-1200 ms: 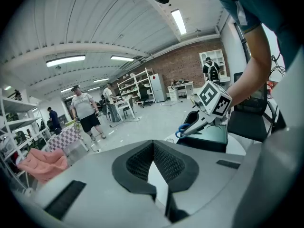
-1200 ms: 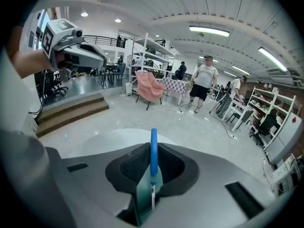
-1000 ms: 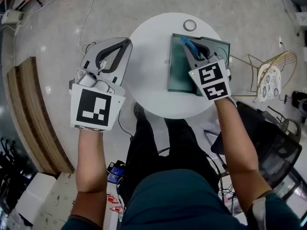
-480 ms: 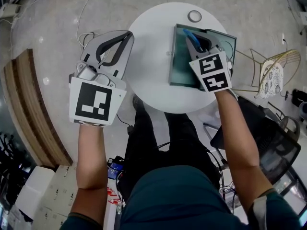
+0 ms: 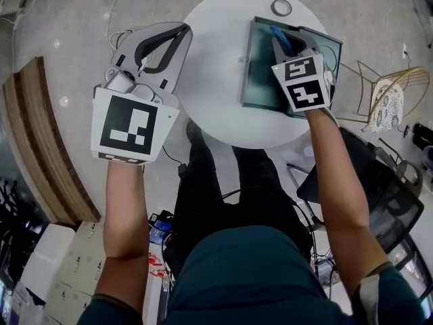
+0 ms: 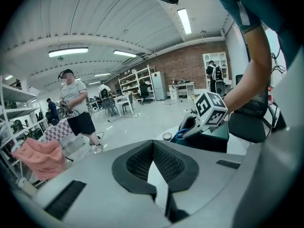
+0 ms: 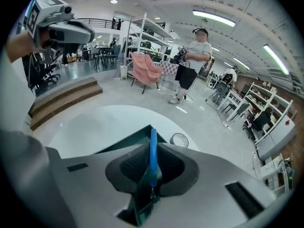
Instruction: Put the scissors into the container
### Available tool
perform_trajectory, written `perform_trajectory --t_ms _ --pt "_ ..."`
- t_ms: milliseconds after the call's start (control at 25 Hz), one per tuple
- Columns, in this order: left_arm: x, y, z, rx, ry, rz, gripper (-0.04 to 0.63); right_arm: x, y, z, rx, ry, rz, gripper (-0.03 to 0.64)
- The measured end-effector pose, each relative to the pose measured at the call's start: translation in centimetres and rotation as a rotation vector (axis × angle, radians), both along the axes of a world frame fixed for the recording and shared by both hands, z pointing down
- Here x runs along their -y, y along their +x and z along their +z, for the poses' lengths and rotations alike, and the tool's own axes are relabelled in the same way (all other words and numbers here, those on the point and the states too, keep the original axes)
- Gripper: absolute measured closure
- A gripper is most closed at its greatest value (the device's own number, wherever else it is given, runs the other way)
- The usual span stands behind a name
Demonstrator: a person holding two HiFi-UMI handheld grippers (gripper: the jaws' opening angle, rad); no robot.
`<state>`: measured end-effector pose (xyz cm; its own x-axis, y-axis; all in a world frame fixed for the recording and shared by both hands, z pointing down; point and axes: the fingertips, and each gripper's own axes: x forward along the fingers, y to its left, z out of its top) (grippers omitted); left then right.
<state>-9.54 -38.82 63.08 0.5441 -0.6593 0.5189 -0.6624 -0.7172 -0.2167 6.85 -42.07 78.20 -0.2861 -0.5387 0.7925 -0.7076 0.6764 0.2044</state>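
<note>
Just above the container [image 5: 256,70], the scissors [image 7: 153,148] are held in the right tongs [image 5: 284,46], which are clamped shut on them. A blue handle stands upright between the black pads, and the rest of the scissors is too hidden to make out. From where the head view looks down, the handle and the tips of the tongs sit over the container's far half, near its middle. Whether the scissors touch its floor I cannot tell.

That container is a dark teal rectangular tray on the right side of a round white counter [image 5: 216,93]. A small round ring [image 5: 281,7] lies on the counter just beyond the container's far edge.

Well to the left of the container, the left tongs [image 5: 179,34] have their pads pressed together at the tips with nothing between them, hanging around the counter's left rim.

Right of the container, off the counter, stands a wire chair [image 5: 382,97]. Far to the container's left a wooden step [image 5: 40,147] runs across the floor. Beyond it a person [image 7: 192,56] stands in the open hall, close to a pink cloth [image 7: 145,68].
</note>
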Motion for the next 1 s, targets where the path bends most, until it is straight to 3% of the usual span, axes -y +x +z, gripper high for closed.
perform_trajectory --t_ms 400,1000 --pt "-0.3 0.1 0.3 0.007 0.001 0.009 0.578 -0.8 0.5 1.5 -0.025 -0.026 -0.004 0.563" --pt "-0.7 1.2 -2.2 0.014 0.034 0.034 0.578 -2.3 0.1 -0.6 0.029 -0.054 -0.045 0.563"
